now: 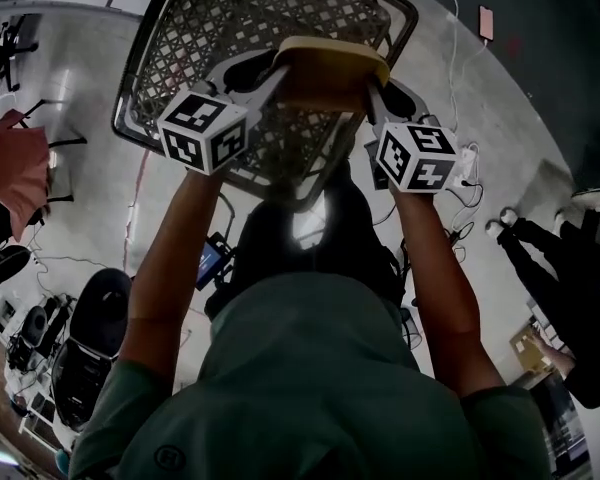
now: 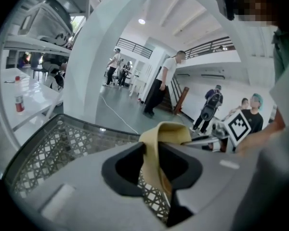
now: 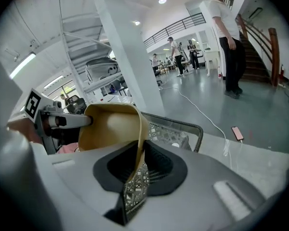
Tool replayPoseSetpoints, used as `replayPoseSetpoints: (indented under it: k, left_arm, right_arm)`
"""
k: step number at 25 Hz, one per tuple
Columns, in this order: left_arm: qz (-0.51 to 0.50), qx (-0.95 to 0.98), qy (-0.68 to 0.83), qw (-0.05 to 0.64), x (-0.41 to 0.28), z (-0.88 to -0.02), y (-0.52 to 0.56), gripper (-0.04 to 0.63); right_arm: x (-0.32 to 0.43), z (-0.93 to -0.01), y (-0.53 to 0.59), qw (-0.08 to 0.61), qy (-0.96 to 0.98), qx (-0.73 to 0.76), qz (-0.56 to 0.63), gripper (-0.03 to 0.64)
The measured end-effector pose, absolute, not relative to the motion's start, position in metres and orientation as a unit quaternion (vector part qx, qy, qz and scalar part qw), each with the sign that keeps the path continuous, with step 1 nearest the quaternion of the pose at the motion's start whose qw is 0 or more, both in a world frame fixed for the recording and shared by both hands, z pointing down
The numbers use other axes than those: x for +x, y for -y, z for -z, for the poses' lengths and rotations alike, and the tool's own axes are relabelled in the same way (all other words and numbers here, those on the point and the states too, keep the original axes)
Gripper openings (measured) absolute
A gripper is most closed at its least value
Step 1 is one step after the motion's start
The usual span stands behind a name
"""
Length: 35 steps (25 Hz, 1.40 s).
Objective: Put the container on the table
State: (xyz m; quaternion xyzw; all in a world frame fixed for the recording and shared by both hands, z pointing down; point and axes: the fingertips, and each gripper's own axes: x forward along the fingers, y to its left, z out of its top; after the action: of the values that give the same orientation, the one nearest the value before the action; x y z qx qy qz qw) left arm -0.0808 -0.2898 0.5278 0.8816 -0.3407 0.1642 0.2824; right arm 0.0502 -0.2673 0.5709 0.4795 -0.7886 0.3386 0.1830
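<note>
One container (image 1: 260, 18), in left tool (image 2: 155, 163), right tool (image 3: 137, 163)

Here's the container (image 1: 270, 28), a big grey lattice basket with a dark rounded rim and a curved tan piece (image 1: 330, 68) at its near edge. It's up in the air and tipped, with the floor (image 1: 90, 68) showing past its rim. The left gripper (image 2: 154, 170) and right gripper (image 3: 137, 165) each have their fingers clamped on that tan edge, one at either end.
</note>
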Motion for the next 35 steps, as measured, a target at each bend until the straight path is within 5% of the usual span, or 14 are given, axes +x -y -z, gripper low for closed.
replayPoseSetpoints:
  k: [35]
  left_arm:
    - [-0.259, 0.826, 0.322, 0.384, -0.070, -0.701, 0.294, 0.089]
  right_arm:
    - [0.062, -0.722, 0.273, 0.267, 0.751, 0.444, -0.409, 0.046]
